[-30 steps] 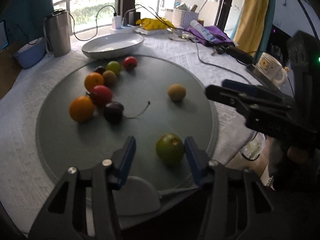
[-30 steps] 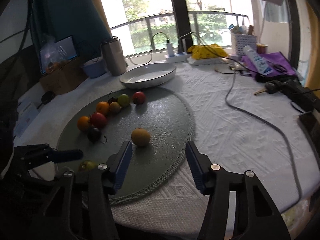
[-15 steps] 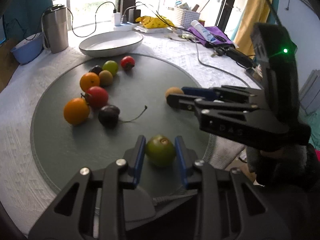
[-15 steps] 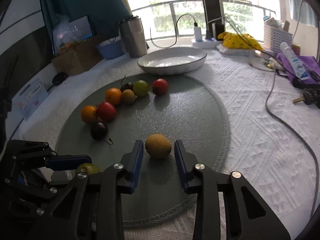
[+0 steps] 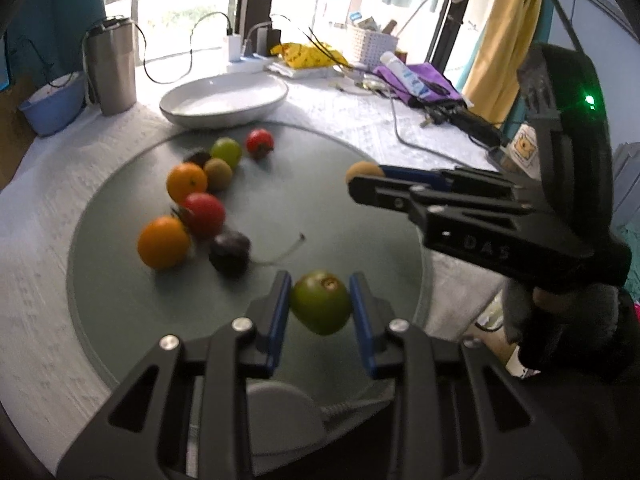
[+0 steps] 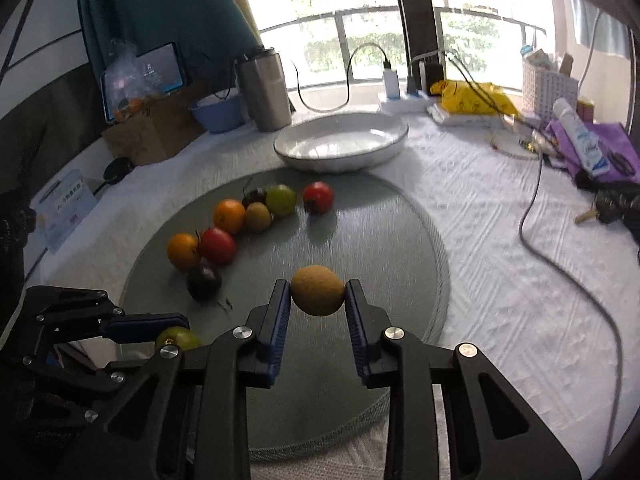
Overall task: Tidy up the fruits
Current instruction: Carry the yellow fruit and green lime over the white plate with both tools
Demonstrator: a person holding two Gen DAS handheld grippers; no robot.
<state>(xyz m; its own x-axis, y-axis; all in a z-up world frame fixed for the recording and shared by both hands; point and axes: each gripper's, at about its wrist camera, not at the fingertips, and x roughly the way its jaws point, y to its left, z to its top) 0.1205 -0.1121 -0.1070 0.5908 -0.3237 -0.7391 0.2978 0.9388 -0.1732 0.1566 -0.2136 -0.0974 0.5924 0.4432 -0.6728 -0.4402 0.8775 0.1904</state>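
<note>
left tool [image 5: 321, 306] clamped on smooth green fruit [image 5: 320, 301] at mat's near edge | right tool [image 6: 317, 302] just closed, pads pressing rough brown fruit [image 6: 317, 290] | round grey mat [image 6: 380, 240] on white textured bench cloth | loose cluster: oranges, red, dark, green fruit at mat's left | oval white dish [image 6: 340, 142] beyond far edge | cable [image 6: 560, 256] trails right

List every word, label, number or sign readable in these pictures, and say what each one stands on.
"DAS": raised letters on the side of the right tongs, seen from the left wrist.
White card at the table's left edge: print too small to read.
Tablet screen: text blurred.
White tube on the purple cloth: label unreadable.
Yellow bag: black marks, illegible.
Mug: a cartoon picture, no readable words.
</note>
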